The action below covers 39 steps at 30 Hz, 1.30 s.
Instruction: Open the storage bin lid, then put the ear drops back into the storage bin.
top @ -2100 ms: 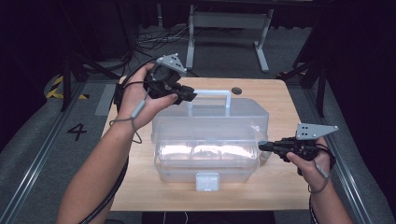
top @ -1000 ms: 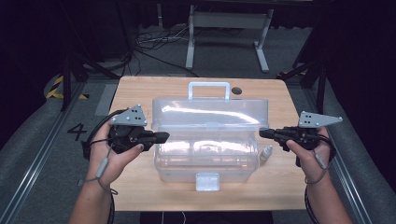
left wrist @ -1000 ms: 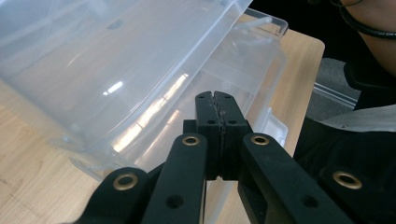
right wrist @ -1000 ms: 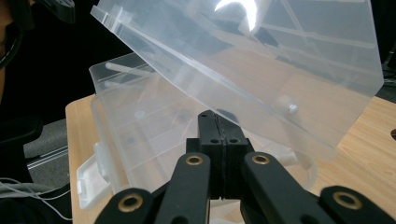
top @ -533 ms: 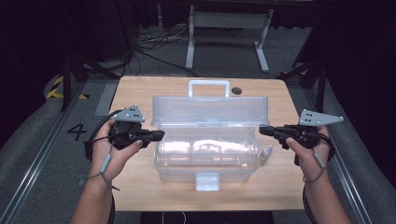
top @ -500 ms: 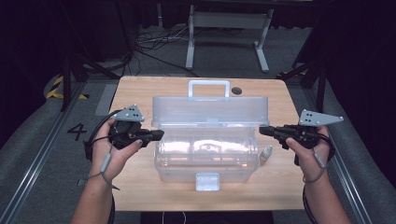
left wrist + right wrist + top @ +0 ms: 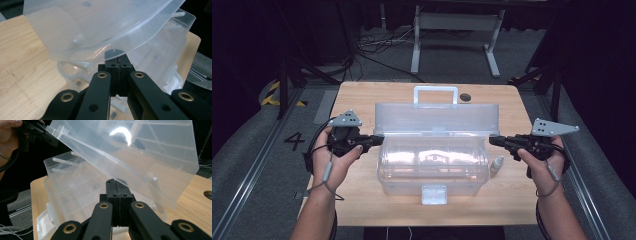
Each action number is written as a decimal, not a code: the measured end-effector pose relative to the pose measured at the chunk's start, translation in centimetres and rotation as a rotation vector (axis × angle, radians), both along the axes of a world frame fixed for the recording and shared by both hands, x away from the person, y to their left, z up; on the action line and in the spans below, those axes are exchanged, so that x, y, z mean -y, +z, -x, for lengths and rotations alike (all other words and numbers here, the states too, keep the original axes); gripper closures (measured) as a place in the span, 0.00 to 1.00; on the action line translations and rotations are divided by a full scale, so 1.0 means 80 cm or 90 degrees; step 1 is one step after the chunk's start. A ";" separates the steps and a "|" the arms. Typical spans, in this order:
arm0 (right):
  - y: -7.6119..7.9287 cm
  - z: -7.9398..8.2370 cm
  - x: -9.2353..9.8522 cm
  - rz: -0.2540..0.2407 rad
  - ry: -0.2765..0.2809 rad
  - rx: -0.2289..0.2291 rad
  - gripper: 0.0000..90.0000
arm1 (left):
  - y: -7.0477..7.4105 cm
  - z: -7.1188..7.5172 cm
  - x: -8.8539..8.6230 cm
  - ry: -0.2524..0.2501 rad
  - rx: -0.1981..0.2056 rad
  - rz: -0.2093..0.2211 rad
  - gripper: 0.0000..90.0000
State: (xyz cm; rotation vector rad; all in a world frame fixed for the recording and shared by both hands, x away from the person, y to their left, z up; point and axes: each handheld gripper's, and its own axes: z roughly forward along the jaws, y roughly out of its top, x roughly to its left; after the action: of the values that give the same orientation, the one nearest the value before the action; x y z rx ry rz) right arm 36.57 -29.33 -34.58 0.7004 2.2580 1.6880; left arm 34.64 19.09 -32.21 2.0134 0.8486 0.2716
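Note:
A clear plastic toolbox [image 7: 432, 165] stands mid-table with its lid [image 7: 437, 119] raised partway, white handle [image 7: 435, 95] at the back. My left gripper [image 7: 378, 137] is shut, its tips under the lid's left end. In the left gripper view the closed tips [image 7: 117, 56] press against the lid's curved rim [image 7: 100, 37] from below. My right gripper [image 7: 493, 140] is shut too, at the lid's right end. In the right gripper view its tips [image 7: 115, 182] touch the underside of the tilted lid [image 7: 130, 155], with the left gripper [image 7: 40, 132] at the far corner.
A small white bottle [image 7: 497, 165] stands on the wooden table [image 7: 362, 105] just right of the box. The box's front latch [image 7: 434, 194] hangs open. A dark round hole [image 7: 465, 97] sits behind the box. Metal stand legs [image 7: 452, 30] are on the floor beyond.
My left gripper came from the handle down to the lid's left end. With both grippers at its ends, the lid has risen from the box and tilted back.

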 end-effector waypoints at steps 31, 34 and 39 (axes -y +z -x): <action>0.002 0.019 0.020 0.026 -0.069 0.019 0.96 | -0.001 -0.023 0.003 0.021 0.053 0.016 1.00; 0.001 0.021 0.021 0.029 -0.089 0.018 0.90 | 0.001 -0.026 0.003 0.022 0.056 0.016 1.00; 0.000 0.023 0.019 0.031 -0.133 0.025 0.74 | 0.004 -0.030 0.004 0.024 0.063 0.014 1.00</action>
State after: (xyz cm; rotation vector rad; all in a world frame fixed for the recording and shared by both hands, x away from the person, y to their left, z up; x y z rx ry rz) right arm 34.72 -30.88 -34.57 0.8502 2.1096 1.5305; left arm 37.04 18.79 -31.92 1.9490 0.8248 0.3789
